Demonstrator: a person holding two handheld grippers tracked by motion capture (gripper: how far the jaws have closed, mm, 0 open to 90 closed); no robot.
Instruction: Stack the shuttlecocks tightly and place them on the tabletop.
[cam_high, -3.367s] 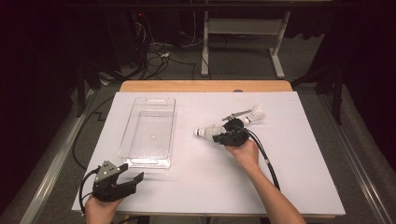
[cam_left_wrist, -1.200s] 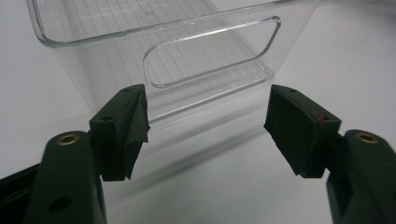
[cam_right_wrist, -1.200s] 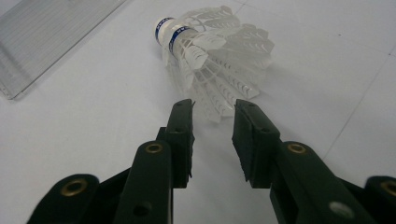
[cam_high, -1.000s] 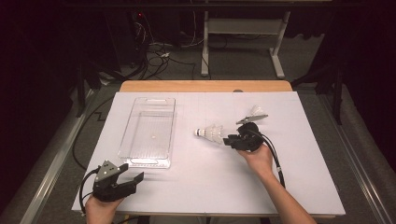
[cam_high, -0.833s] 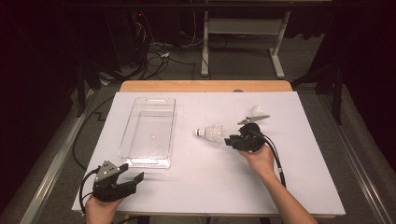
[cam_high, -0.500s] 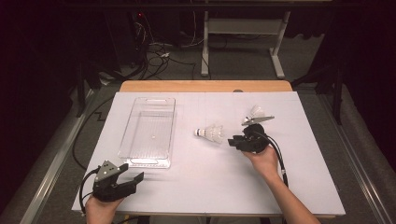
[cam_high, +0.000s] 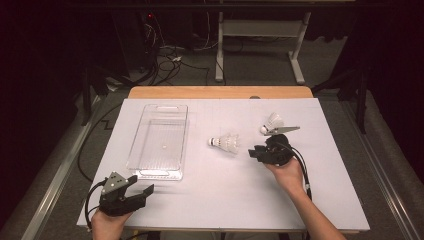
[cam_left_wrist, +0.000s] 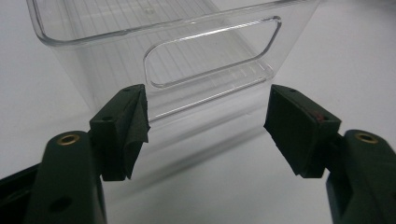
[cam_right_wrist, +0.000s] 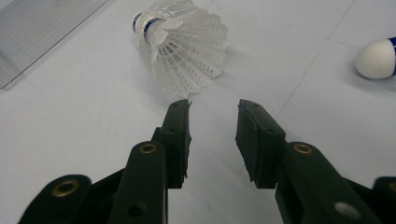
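The clear plastic bin (cam_high: 159, 141) serves as the landmark, lying lengthwise on the left half of the white table (cam_high: 200, 200).

Off the bin's near left corner, close to the table's front edge, the left gripper (cam_high: 142, 190) rests in the person's left hand (cam_high: 107, 222). Its jaws stand wide apart with nothing between them, and in the left gripper view they point at the bin's near end wall and its cut-out handle, a strip of bare table lying between pads and wall.

To the right of the bin, about level with its middle, a white shuttlecock (cam_high: 225, 143) lies on its side, cork tip toward the bin and feather skirt away from it.

Farther right from the bin, the right gripper (cam_high: 254, 153) is held low in the person's right hand (cam_high: 287, 172), aimed back toward the bin. Its jaws have just been opening and stand partly apart, empty. In the right gripper view the shuttlecock's skirt lies just ahead of the pads, slightly off to one side, not between them and not touching them.

A second shuttlecock (cam_high: 271, 122) lies beyond the right gripper, farthest from the bin.
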